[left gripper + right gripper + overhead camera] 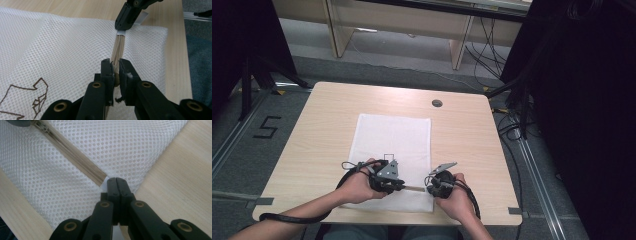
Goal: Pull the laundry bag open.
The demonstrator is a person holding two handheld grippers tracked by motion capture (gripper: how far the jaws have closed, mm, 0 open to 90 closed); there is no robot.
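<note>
A white mesh laundry bag lies flat on the wooden table, with a brown outline print on it. A beige zipper runs along the bag's near edge. My left gripper is shut on the zipper's pull, which sits between its pads. My right gripper faces it from the right. It is shut on the white tab at the zipper's end, near the bag's corner. The stretch of zipper between the two grippers looks closed and taut.
A round cable hole sits in the table's far side. Bare wood lies left and right of the bag. Beyond the table stand a light wooden bench, black curtains and floor cables. A "5" is marked on the floor at left.
</note>
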